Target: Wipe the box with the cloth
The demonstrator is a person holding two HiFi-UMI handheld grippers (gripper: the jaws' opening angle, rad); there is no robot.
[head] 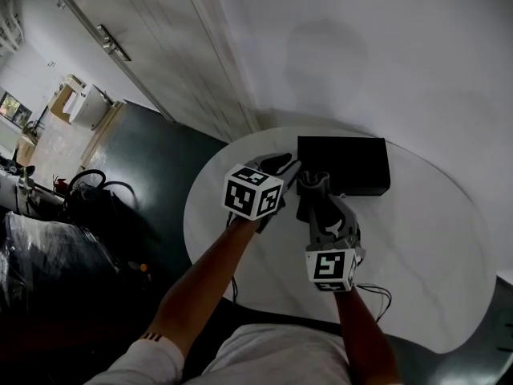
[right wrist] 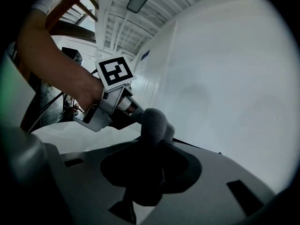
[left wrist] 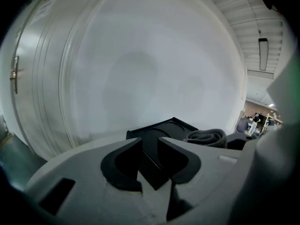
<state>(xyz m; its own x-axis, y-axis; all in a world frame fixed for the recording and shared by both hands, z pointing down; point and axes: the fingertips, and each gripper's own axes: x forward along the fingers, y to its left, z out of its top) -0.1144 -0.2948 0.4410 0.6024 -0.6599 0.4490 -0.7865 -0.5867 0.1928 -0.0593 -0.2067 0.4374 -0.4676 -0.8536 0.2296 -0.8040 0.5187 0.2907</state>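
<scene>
On the round white table (head: 425,247), in the head view, a matt black rectangular box (head: 343,165) lies flat with sharp edges and a smooth top, close to the pale wall (head: 361,38). The left gripper (head: 287,167) meets the box's left end, its black-and-white marker cube (head: 252,191) just left of the box. The right gripper (head: 311,186) comes up to the box's near long side and carries a soft grey cloth (head: 315,178), bunched and touching that side.

In the left gripper view, the box (left wrist: 161,129) is dark and hard, with a faint round recess in its top. One corner of it reaches into the left gripper (left wrist: 149,146), and the grey jaws with black pads are clenched on the corner's two sides. The cloth (left wrist: 205,136) shows as a fuzzy rolled loop beside the box's right part.

In the right gripper view, the right gripper (right wrist: 152,149) is clamped on the cloth (right wrist: 153,124), a thick, felt-like roll standing up from between the dark pads. A thin dark edge of the box shows just behind it, with the left gripper's metal body (right wrist: 105,109) at the box's far end.
</scene>
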